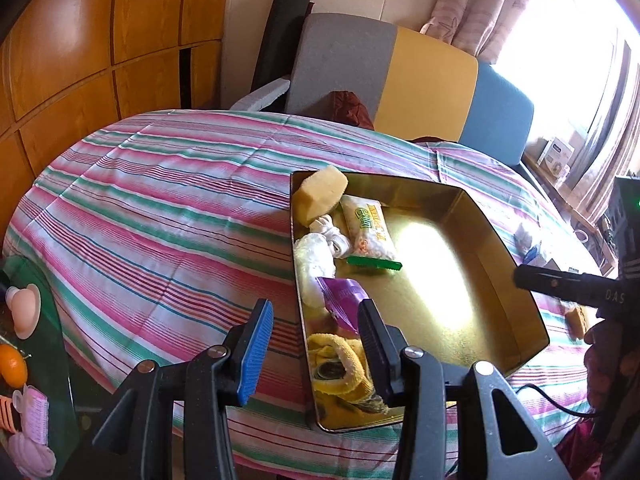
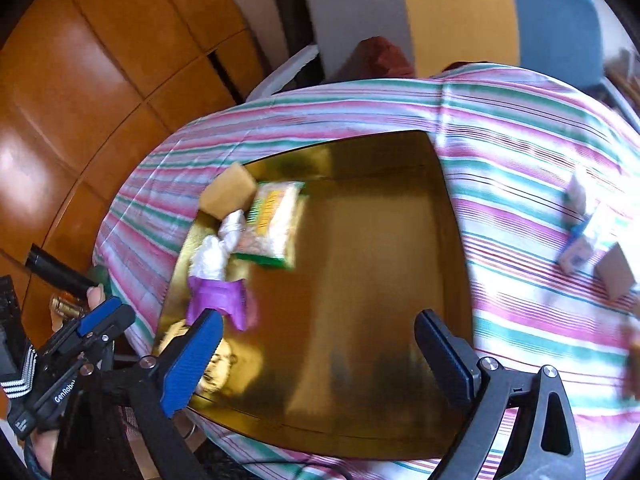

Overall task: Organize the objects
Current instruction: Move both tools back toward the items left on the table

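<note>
A gold tray (image 1: 460,280) lies on the striped tablecloth (image 1: 160,208). Along its left side are a yellow sponge (image 1: 320,194), a snack packet (image 1: 368,232), rolled white cloth (image 1: 320,248), a green clip (image 1: 374,263), a purple packet (image 1: 344,296) and a yellow sock (image 1: 340,364). My left gripper (image 1: 316,348) straddles the tray's left wall, jaws apart, pads touching nothing. My right gripper (image 2: 320,352) hangs wide open and empty above the tray's (image 2: 380,260) bare near half. The purple packet (image 2: 218,300) is just beyond its left finger.
Right of the tray, small white-and-blue packets (image 2: 580,240) and a brown block (image 2: 616,276) lie on the cloth. A glass side table (image 1: 48,320) at the left holds an orange (image 1: 14,364) and pink items. A grey, yellow and blue sofa back (image 1: 420,76) stands behind.
</note>
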Demonstrator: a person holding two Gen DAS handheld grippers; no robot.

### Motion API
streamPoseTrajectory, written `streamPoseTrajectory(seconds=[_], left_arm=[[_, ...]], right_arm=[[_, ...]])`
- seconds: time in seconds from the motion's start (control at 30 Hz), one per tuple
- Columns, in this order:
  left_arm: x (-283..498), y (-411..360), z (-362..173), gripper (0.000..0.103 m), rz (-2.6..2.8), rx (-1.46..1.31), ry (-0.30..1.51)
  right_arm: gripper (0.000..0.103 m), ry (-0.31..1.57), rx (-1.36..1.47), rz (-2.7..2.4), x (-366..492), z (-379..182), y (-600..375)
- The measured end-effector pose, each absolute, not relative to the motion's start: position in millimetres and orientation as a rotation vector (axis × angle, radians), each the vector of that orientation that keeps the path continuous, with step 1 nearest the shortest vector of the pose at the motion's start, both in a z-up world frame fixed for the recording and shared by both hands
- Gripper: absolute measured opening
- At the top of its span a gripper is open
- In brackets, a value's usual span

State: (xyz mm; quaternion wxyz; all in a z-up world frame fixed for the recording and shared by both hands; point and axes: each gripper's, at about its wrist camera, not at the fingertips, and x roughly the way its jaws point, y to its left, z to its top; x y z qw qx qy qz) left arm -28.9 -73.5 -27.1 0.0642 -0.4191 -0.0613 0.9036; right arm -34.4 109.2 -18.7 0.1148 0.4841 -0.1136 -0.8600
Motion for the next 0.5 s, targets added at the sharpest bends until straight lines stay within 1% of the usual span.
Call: streamPoseTrajectory(seconds=[0.5], left_arm=[[-27,-37,-24,0.044,2.656,-1.271,-0.091]], right_arm=[[0.098,-0.52,1.447,-2.769,1,-18,246]])
